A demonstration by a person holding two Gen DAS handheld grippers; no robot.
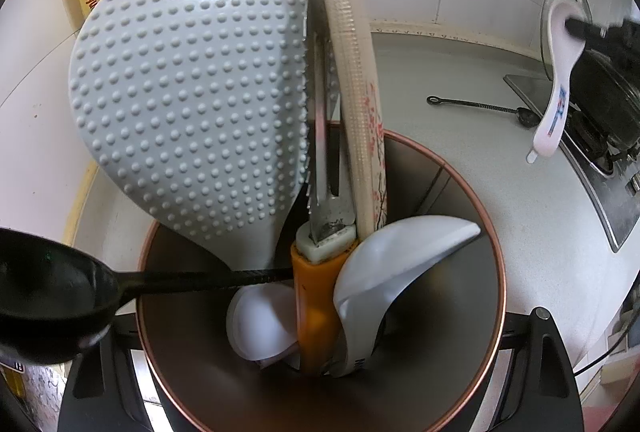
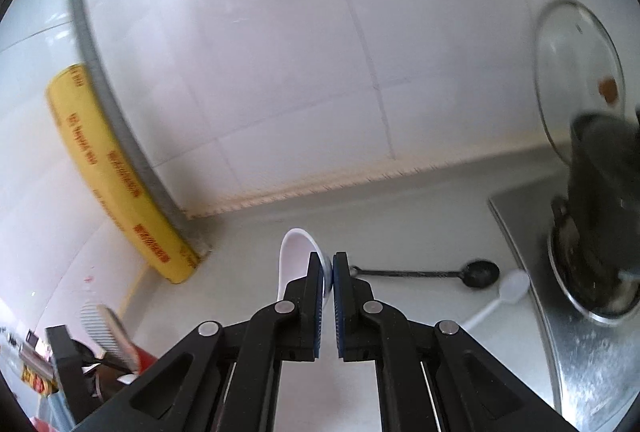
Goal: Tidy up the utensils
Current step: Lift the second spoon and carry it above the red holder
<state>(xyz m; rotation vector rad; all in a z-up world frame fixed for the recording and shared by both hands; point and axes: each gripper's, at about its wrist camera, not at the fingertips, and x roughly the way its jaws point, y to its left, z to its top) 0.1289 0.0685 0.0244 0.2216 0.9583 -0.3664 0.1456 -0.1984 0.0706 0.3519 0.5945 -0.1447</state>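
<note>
Counter [image 2: 400, 232] bears 1 black spoon [image 2: 476, 274]; right tongs [image 2: 330, 264] clamp 1 white spoon [image 2: 294, 256].

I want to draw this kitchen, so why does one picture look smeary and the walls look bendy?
Right wrist view: smeared by motion blur, most at the glass lid and yellow box; the fingers holding the white spoon stay sharp. Left wrist view: crisp on the dotted rice paddle; the black spoon up close is soft and dark. Both views: the fisheye lens curves straight tile lines.
</note>
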